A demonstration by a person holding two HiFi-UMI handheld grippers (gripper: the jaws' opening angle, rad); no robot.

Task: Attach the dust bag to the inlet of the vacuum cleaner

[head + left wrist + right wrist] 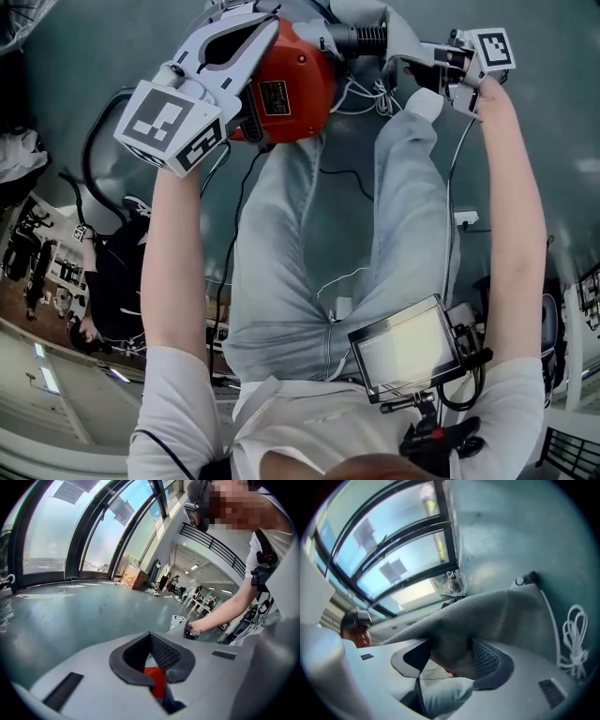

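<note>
Right gripper view: bag (487, 613) between jaws

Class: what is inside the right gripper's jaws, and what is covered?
Grey mesh dust bag fabric fills the right gripper, jaws shut on it. It covers whatever lies behind; the inlet of the vacuum cleaner cannot be seen.

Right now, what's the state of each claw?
Left claw: closed on the red vacuum cleaner.
Right claw: closed on the grey dust bag.
</note>
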